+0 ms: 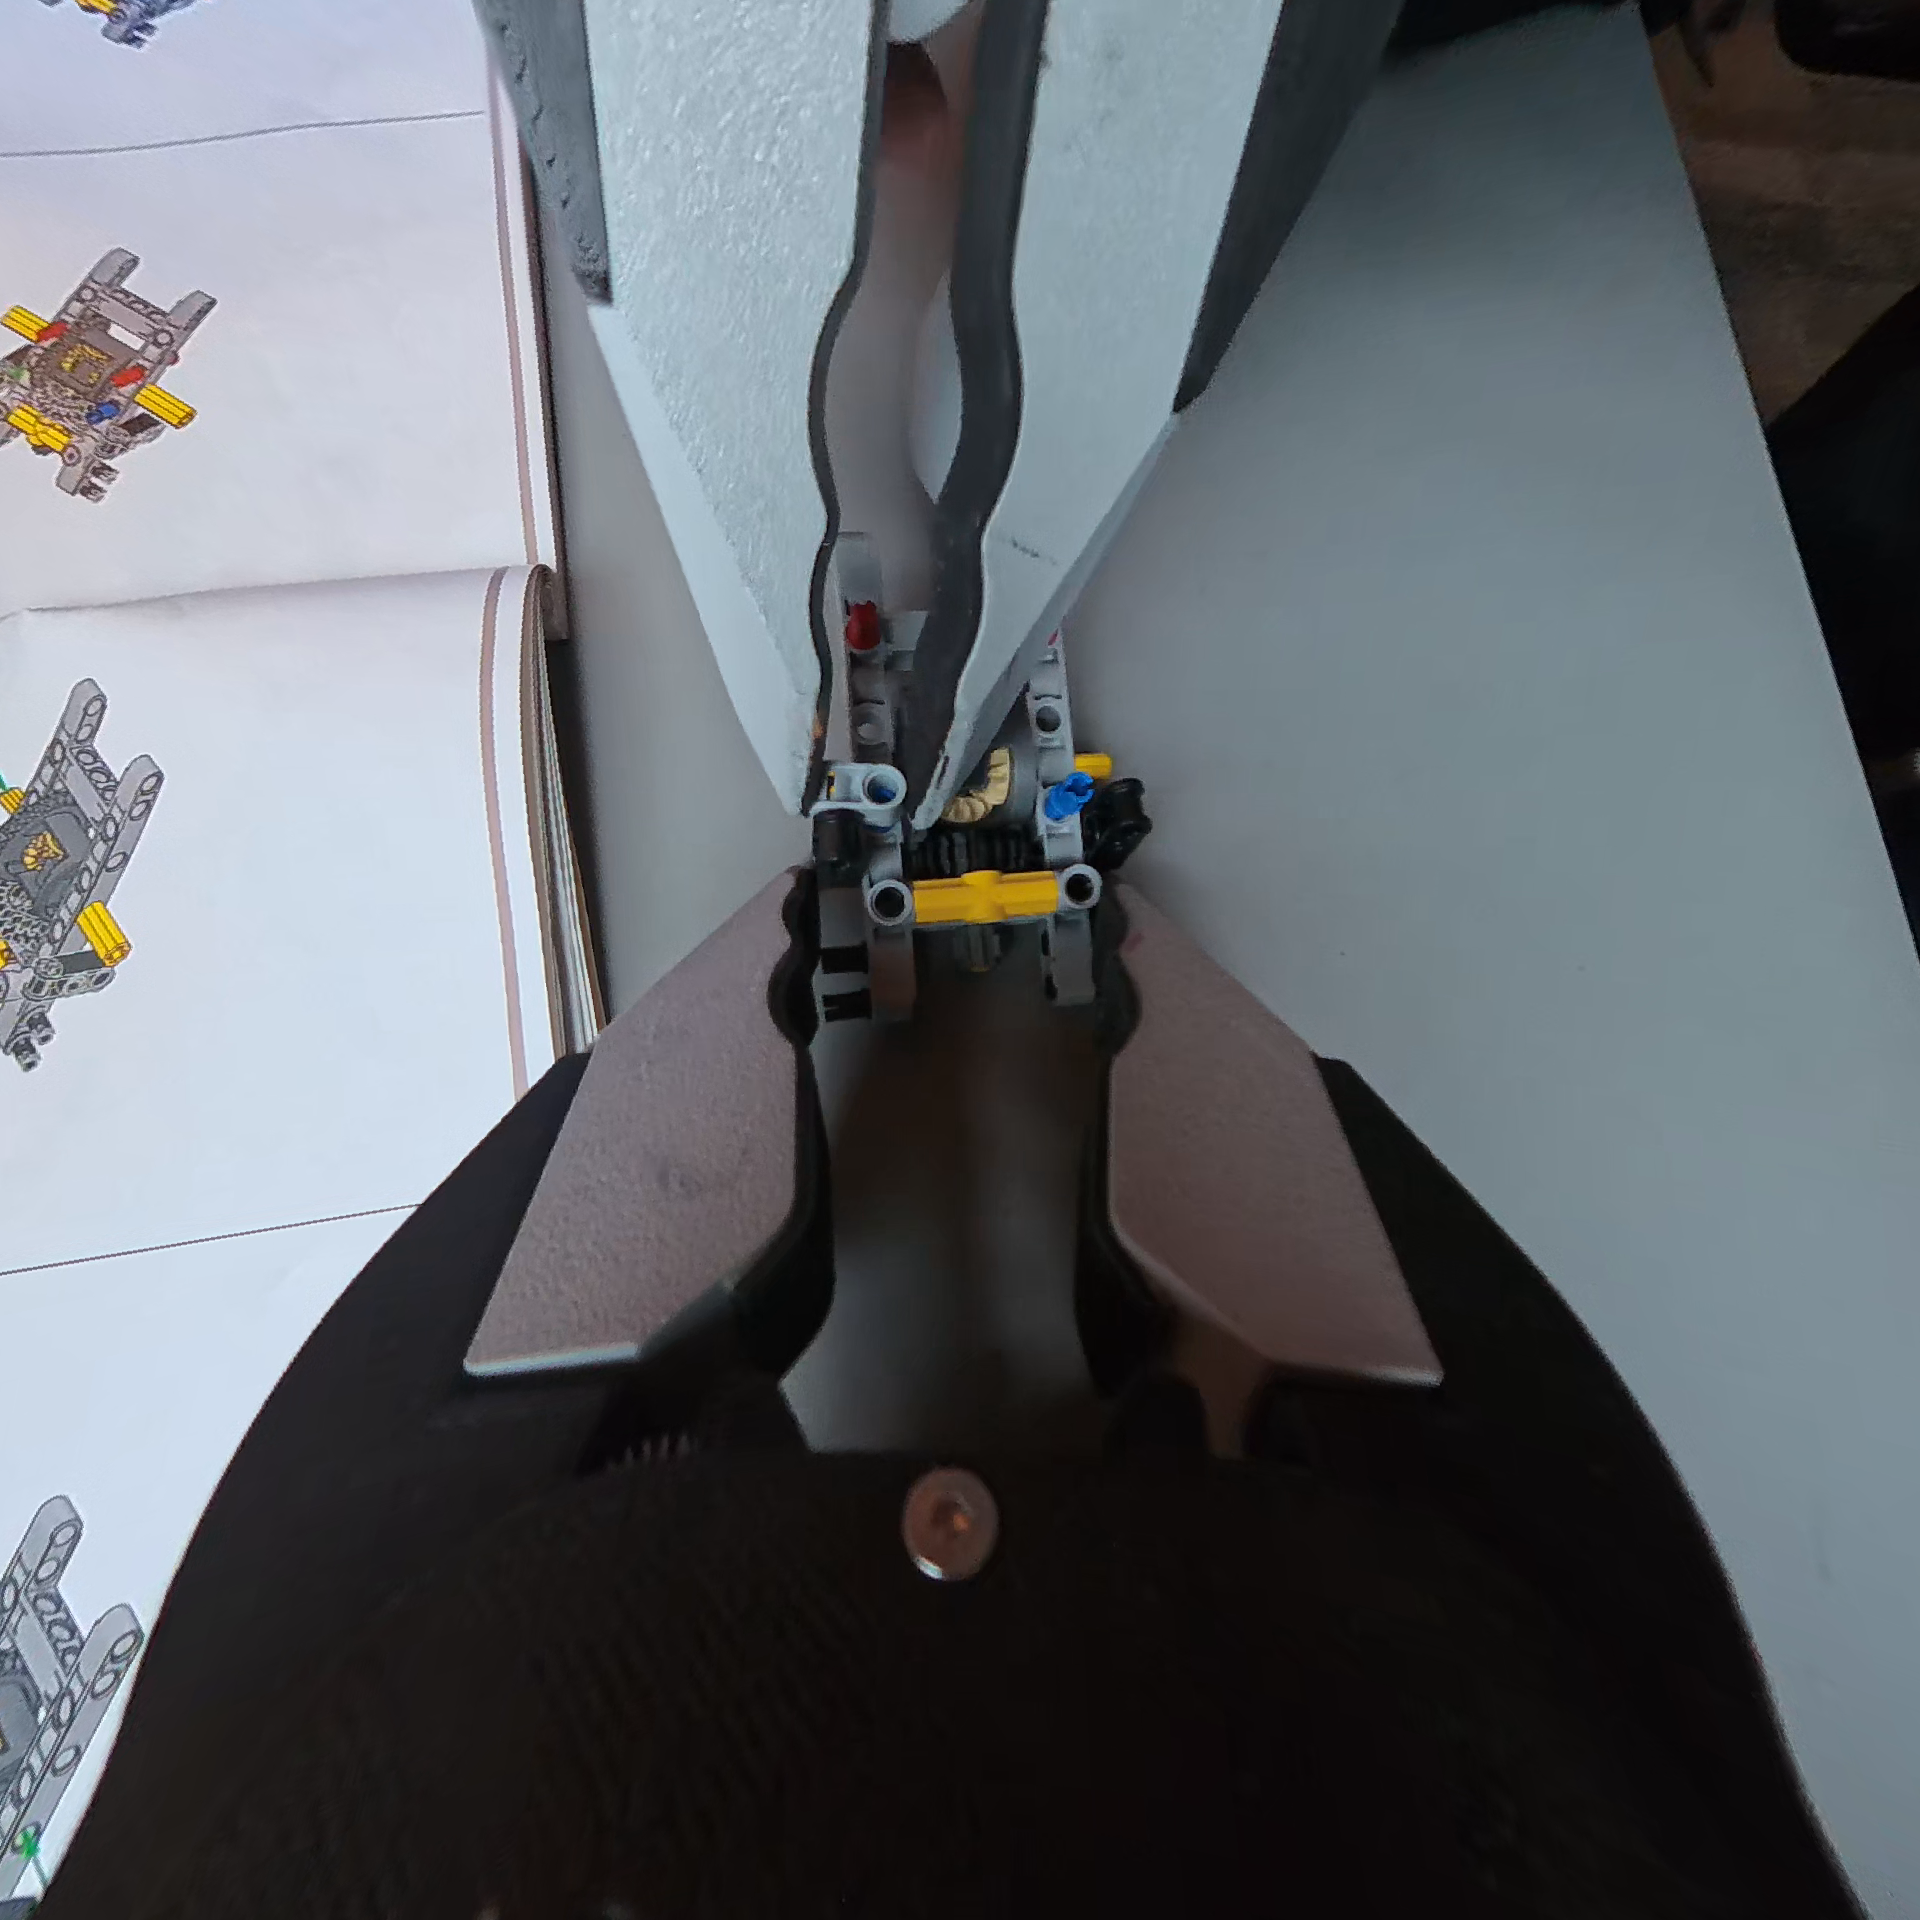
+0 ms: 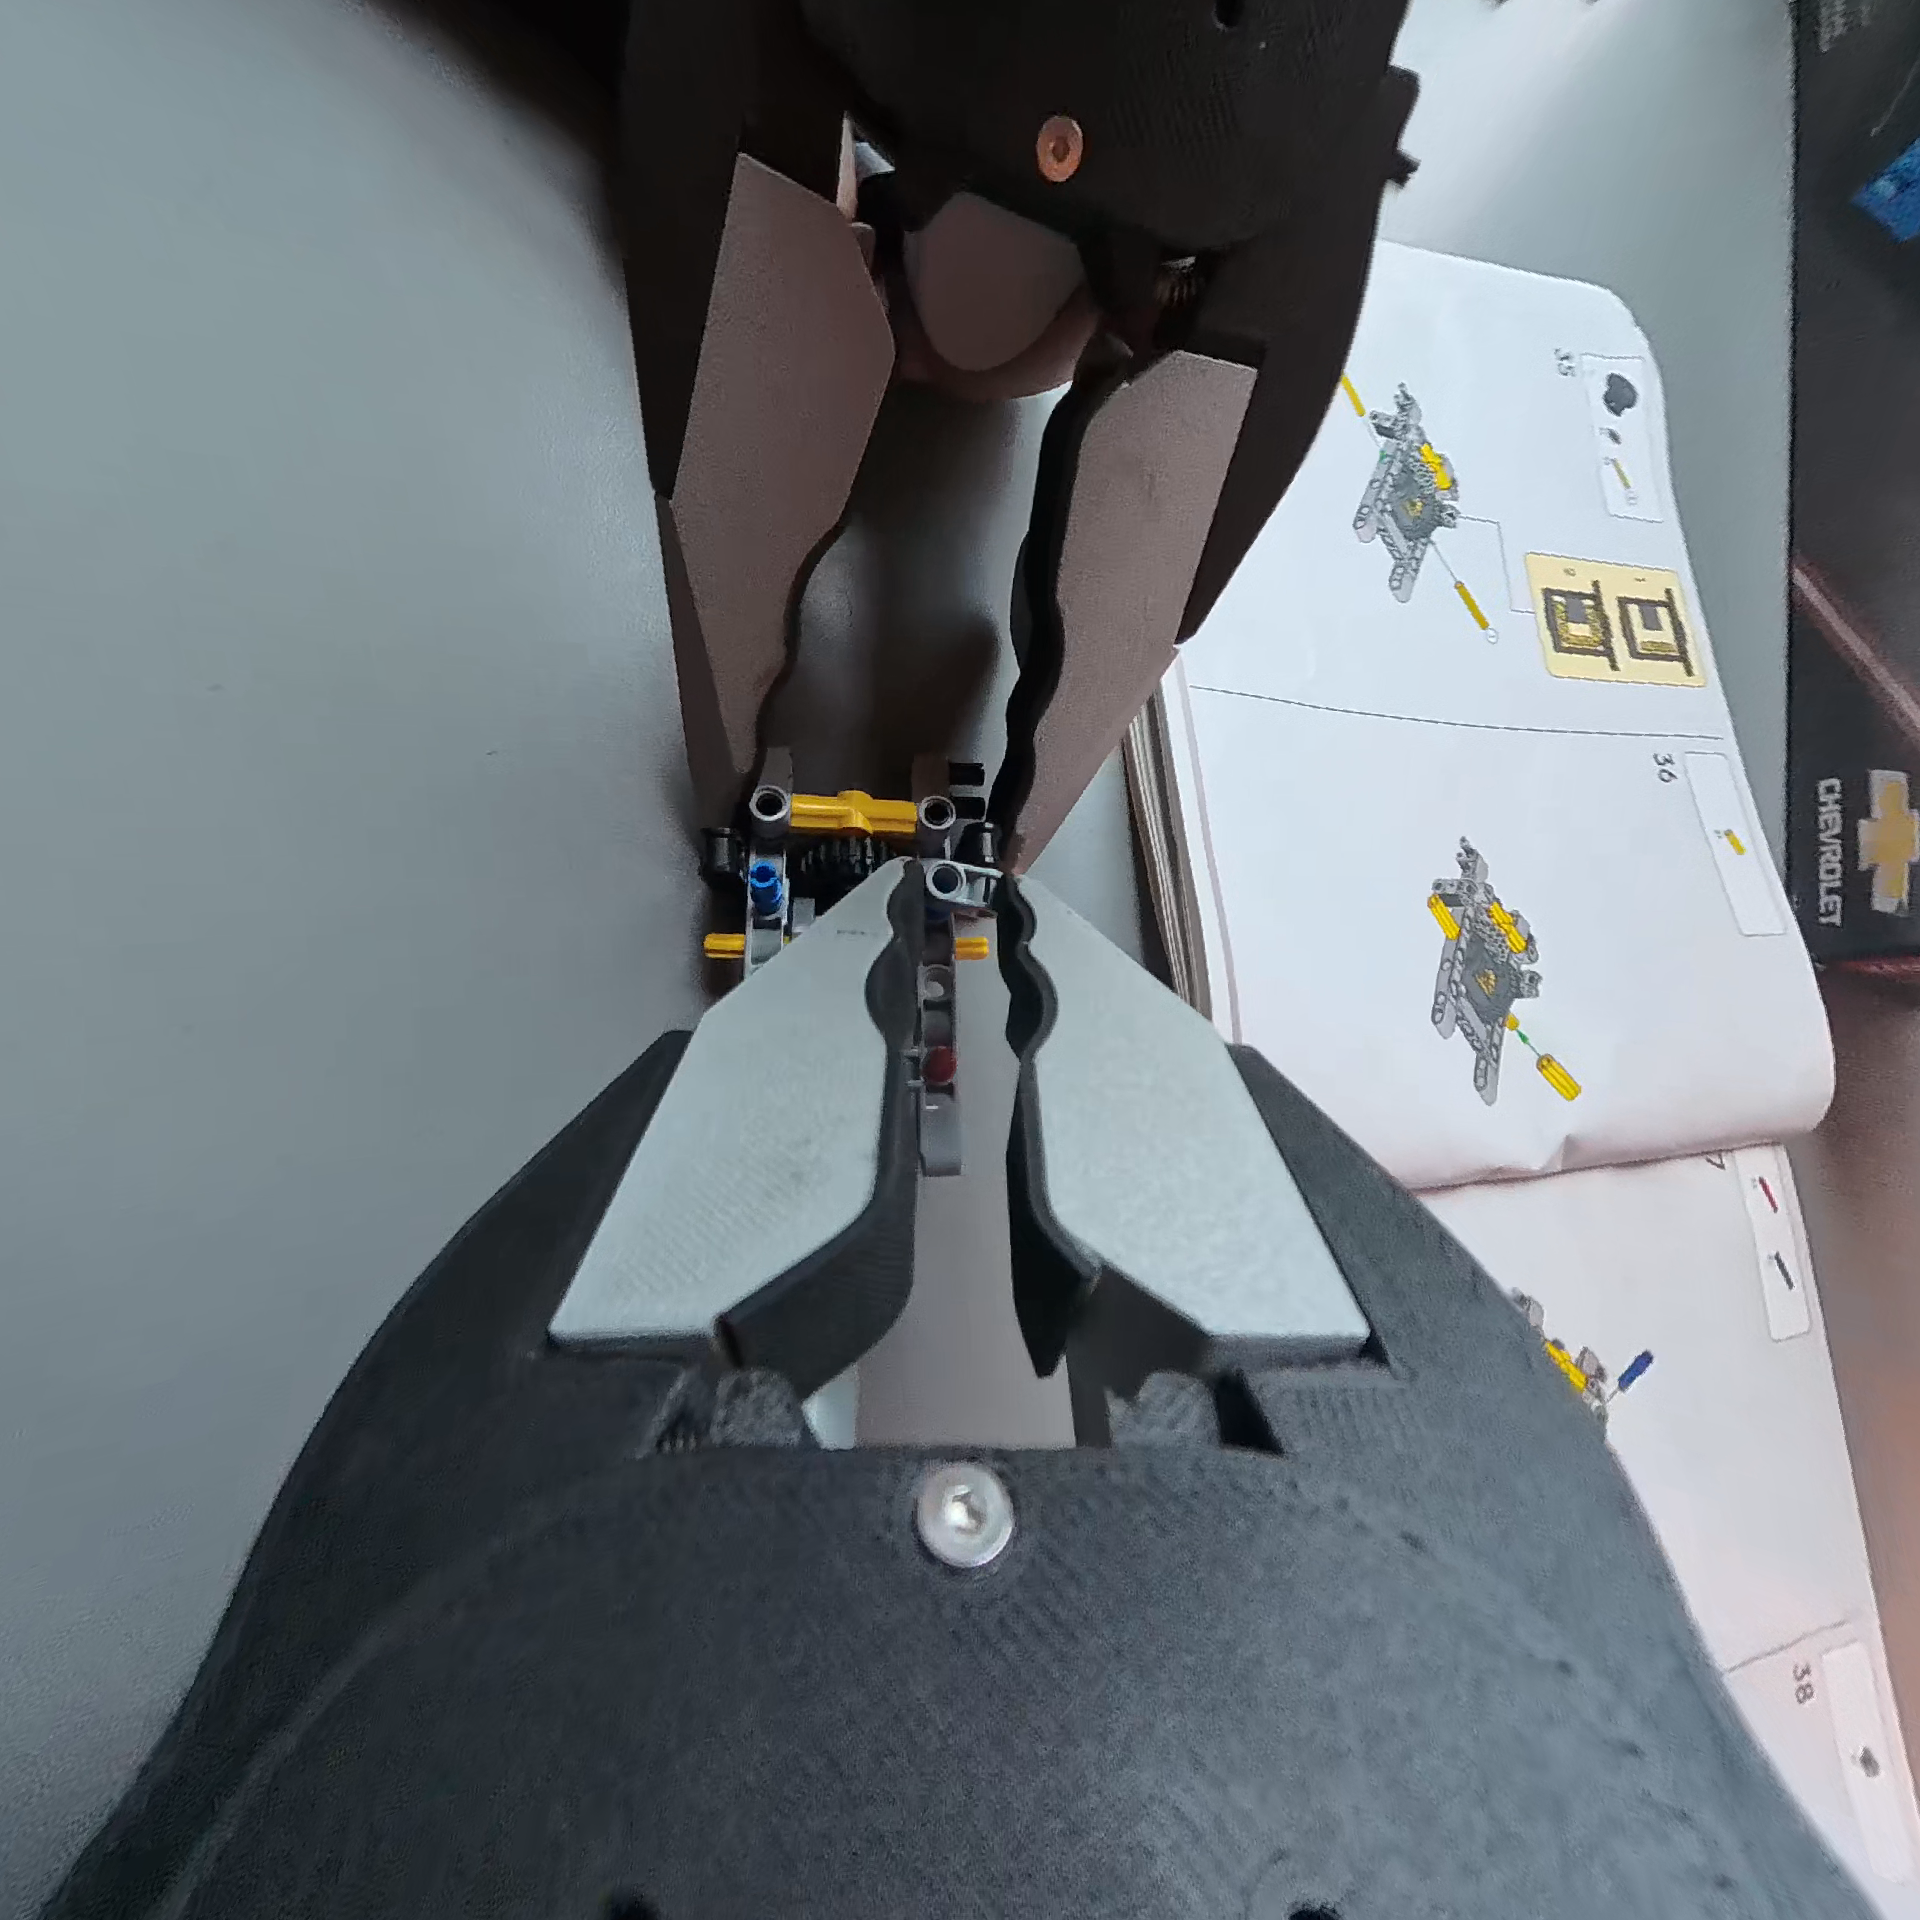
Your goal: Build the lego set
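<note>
A small lego assembly (image 1: 982, 899) of grey beams, black gears, a yellow crosspiece and blue and red pins rests on the grey table (image 1: 1455, 831). My left gripper (image 1: 956, 935), with brown fingers, is shut across its width. My right gripper (image 1: 871, 805), with pale grey fingers, comes from the opposite side. It is shut on a small light-grey connector (image 1: 862, 795) at the end of one beam. In the right wrist view the connector (image 2: 956, 878) sits between my right gripper's (image 2: 958, 881) tips. The left gripper (image 2: 875, 805) clamps the assembly (image 2: 852, 816) beyond.
An open instruction booklet (image 1: 260, 727) lies just beside the assembly; it also shows in the right wrist view (image 2: 1455, 831). A black box (image 2: 1860, 727) stands past the booklet. The table's edge (image 1: 1714, 312) runs along the other side, with dark floor beyond. Both grippers' tips are close together, under 4 cm apart.
</note>
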A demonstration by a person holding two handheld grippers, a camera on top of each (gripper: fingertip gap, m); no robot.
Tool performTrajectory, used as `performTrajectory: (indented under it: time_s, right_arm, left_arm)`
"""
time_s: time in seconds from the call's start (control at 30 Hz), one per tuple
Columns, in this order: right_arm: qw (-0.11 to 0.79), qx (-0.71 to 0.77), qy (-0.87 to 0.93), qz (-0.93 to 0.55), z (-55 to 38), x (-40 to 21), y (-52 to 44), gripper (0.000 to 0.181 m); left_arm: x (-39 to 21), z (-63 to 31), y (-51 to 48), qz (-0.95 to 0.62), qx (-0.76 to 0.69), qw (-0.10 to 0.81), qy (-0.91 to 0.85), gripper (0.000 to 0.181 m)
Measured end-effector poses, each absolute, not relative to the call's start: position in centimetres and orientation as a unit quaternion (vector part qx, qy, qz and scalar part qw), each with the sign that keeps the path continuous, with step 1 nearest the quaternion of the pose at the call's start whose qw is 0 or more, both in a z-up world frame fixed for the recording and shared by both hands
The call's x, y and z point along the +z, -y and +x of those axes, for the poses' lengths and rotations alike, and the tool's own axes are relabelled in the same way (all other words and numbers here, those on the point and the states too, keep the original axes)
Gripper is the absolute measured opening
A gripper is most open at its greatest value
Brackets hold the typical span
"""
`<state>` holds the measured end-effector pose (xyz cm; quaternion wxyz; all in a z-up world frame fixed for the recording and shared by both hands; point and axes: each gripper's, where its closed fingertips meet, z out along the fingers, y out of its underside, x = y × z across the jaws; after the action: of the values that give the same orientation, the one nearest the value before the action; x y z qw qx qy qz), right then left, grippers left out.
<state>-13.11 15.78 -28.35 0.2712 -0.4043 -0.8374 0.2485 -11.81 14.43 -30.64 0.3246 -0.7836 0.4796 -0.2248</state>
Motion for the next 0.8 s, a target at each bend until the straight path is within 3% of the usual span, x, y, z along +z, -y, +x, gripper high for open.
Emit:
performTrajectory:
  time_s: [0.43,0.8]
  right_arm:
    - [0.270,0.245,0.876,-0.314,-12.43,-28.37,-15.13,0.011]
    - [0.239,0.276,0.870,-0.331,-12.48,-28.39,-15.01,0.011]
  left_arm:
    - [-30.65,-11.13,-13.88,-0.776,-0.234,0.320,-0.491,0.051]
    - [-30.63,-11.05,-13.86,-0.776,-0.236,0.319,-0.490,0.051]
